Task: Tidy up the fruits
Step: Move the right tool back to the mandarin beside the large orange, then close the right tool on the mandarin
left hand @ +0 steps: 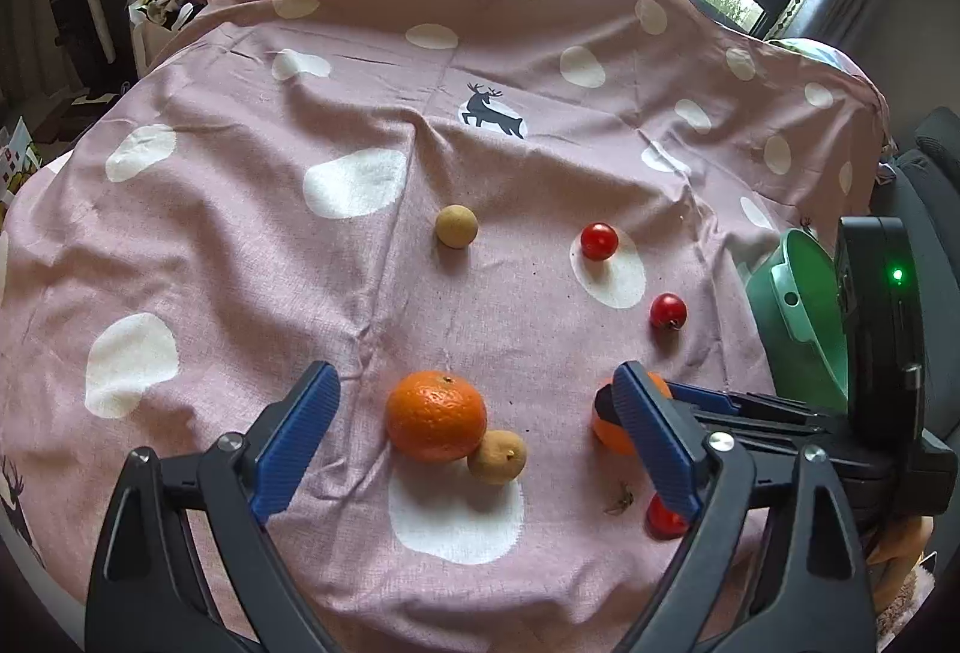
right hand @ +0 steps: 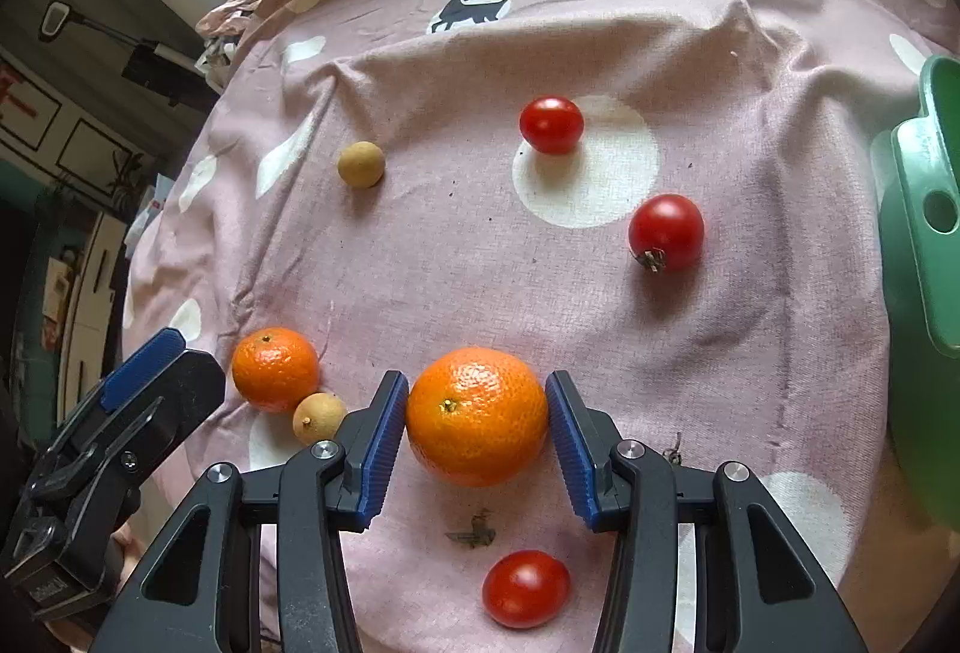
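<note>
Orange and dimpled, the big mandarin (right hand: 477, 416) sat on the pink spotted cloth (right hand: 420, 263) squarely between the right gripper's (right hand: 474, 443) blue pads (right hand: 379, 449), which touched or all but touched its two sides; whether they pressed on it could not be told. No earlier frame being shown, only that stance is reported.

At about nine o'clock from it lay a smaller mandarin (right hand: 275, 368), with a tan longan (right hand: 318, 418) touching its lower right side. A cherry tomato (right hand: 526, 588) lay at six o'clock, below the gripper's pads, and a dry stem scrap (right hand: 474, 533) between tomato and mandarin. A second tomato (right hand: 666, 231), stem downward, lay at two o'clock, a third (right hand: 551, 125) at twelve on the edge of a white spot, and a second longan (right hand: 360, 164) at eleven, well apart from the rest. A green bowl (right hand: 924, 245) stood at the cloth's three o'clock edge.

In the left wrist view, the left gripper (left hand: 474, 413) hung released, jaws wide, over the smaller mandarin (left hand: 435, 416) and its longan (left hand: 497, 456), touching neither. A deer print (left hand: 492, 111) marked the cloth at twelve.
</note>
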